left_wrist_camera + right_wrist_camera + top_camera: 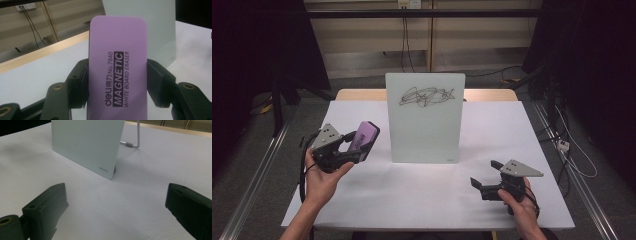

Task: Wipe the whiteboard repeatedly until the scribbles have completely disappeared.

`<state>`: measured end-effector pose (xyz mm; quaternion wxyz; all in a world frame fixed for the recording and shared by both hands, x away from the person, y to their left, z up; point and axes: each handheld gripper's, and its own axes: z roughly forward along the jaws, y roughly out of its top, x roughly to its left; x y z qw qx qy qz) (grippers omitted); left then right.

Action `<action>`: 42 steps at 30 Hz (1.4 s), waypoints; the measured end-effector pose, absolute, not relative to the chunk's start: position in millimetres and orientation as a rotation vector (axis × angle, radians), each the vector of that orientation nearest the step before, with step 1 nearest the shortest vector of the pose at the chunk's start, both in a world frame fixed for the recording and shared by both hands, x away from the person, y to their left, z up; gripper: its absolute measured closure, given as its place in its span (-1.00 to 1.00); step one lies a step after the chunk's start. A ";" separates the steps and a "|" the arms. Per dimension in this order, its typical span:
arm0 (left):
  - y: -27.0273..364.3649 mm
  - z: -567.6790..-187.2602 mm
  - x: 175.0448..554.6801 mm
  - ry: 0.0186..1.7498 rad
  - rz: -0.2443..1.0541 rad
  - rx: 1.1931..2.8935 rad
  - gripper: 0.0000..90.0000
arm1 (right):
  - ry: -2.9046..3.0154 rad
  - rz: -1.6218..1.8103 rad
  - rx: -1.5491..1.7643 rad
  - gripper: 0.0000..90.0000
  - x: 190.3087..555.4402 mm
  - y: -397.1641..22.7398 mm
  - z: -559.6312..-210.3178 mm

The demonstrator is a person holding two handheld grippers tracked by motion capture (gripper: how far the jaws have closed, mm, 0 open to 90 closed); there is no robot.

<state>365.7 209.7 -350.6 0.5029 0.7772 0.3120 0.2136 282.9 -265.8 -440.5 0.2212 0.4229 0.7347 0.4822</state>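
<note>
Eraser (117, 67), purple, magnetic whiteboard type: centre of left gripper view, clamped across its long edges by left gripper (354, 145). Likely light, rigid shell, smooth sides; grip mid-body. Right gripper (486, 176), lower right, gapes empty. Scribbled whiteboard (424, 130) upright, centre.

White worktop (422, 200) on a wooden base whose pale edge shows along the far side. A glass whiteboard (424, 130) stands upright near the middle, toward the far edge, with a black scribble (426, 96) across its upper part. A bent metal rod stand (136, 137) props it from behind, its foot resting on the white surface.
</note>
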 end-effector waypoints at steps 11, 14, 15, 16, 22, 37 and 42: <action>197.9 -346.3 358.5 0.709 0.528 1.866 -0.08 | 2.027 1.331 1.173 -0.92 283.3 -265.9 -440.6; 193.0 -343.4 356.5 0.700 0.522 1.866 -0.08 | 2.026 1.333 1.176 -0.92 282.5 -266.1 -440.4; 191.4 -341.4 356.3 0.698 0.516 1.867 -0.08 | 2.025 1.335 1.176 -0.92 282.6 -266.1 -440.3; 189.4 -338.7 356.5 0.691 0.514 1.859 -0.08 | 2.026 1.334 1.177 -0.92 283.5 -265.9 -440.7; 178.0 -327.5 358.6 0.660 0.528 1.857 -0.08 | 2.029 1.338 1.181 -0.92 283.8 -265.7 -440.8; 144.5 -308.8 378.4 0.637 0.520 1.829 -0.08 | 2.030 1.340 1.180 -0.92 283.0 -266.5 -440.7; 135.9 -301.6 381.5 0.618 0.563 1.827 -0.08 | 2.030 1.339 1.180 -0.92 282.9 -266.4 -440.7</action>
